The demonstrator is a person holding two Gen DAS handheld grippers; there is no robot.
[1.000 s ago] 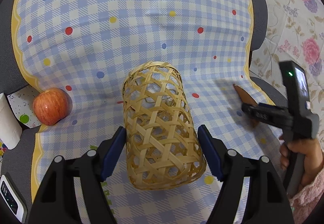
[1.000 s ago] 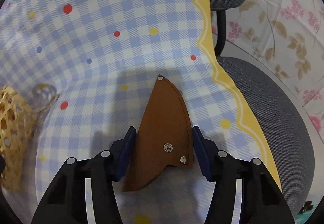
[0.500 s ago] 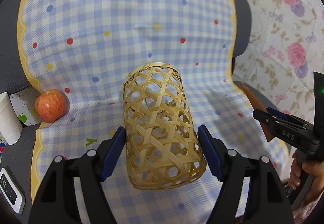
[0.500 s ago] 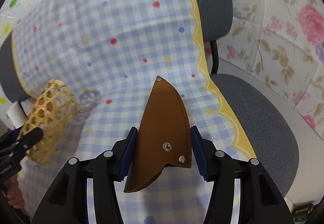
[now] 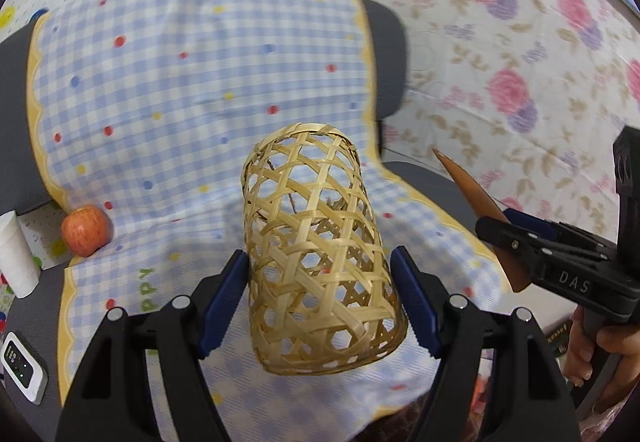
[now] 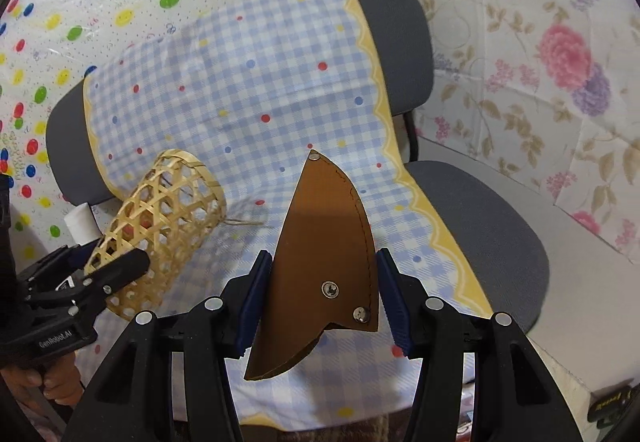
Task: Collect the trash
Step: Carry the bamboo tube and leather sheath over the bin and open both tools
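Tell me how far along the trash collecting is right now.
Both pickups look done: the left tool grips the woven bamboo basket, and the right tool grips the brown leather sheath, both above the checked cloth. The sheath isn't in the basket yet.

White roll [image 5: 16,254] — cut off by the edge — label unreadable.
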